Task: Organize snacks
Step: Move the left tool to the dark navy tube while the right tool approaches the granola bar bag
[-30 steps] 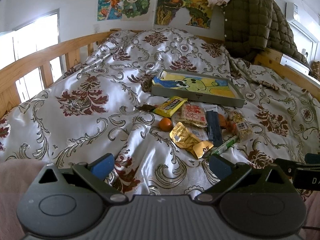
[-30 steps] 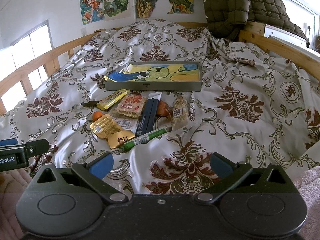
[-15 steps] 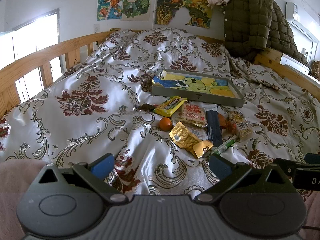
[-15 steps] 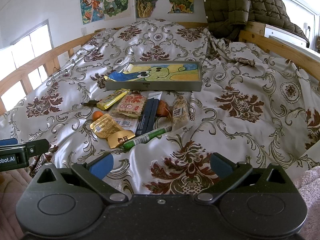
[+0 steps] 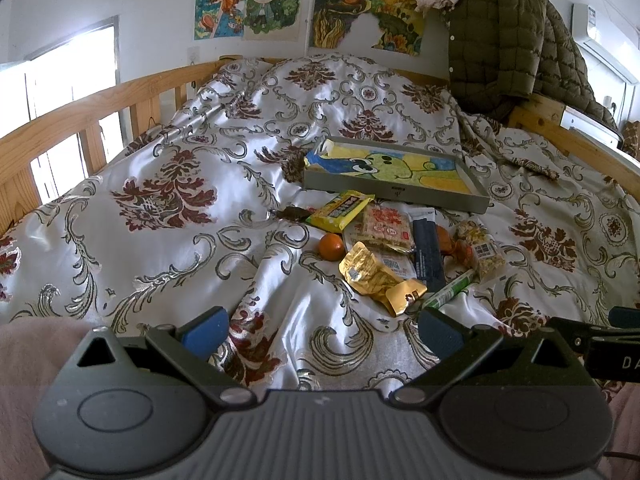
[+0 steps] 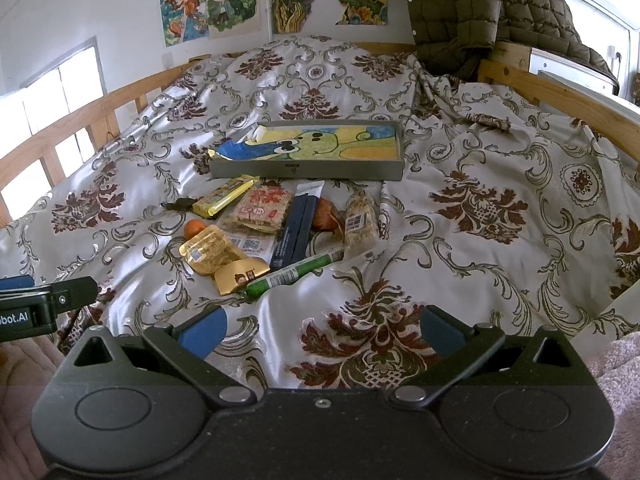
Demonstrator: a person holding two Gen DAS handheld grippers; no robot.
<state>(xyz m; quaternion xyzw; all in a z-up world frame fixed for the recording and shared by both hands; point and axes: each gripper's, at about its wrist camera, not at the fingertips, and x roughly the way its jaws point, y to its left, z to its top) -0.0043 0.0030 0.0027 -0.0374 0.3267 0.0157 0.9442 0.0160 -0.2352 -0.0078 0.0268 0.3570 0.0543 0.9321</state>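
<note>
A pile of snacks lies on the patterned bedspread: a yellow bar point(image 5: 342, 210) point(image 6: 226, 200), a red-printed cracker pack point(image 5: 386, 226) point(image 6: 262, 208), a gold pouch point(image 5: 370, 276) point(image 6: 212, 254), a dark blue pack point(image 5: 428, 248) point(image 6: 298, 226), a green stick point(image 5: 448, 290) point(image 6: 296, 274), a grain bar point(image 5: 486, 252) point(image 6: 360, 218) and a small orange point(image 5: 331, 246) point(image 6: 195, 227). Behind them sits a shallow grey tray point(image 5: 440, 199) point(image 6: 304, 170) with a cartoon lining. My left gripper point(image 5: 322, 330) and right gripper point(image 6: 322, 330) both hover open and empty, short of the pile.
Wooden bed rails point(image 5: 80, 116) point(image 6: 560, 92) run along both sides. An olive quilted jacket point(image 5: 508, 40) hangs at the far right corner. Posters point(image 6: 216, 4) cover the wall. Pink fleece point(image 5: 36, 344) lies near the left gripper.
</note>
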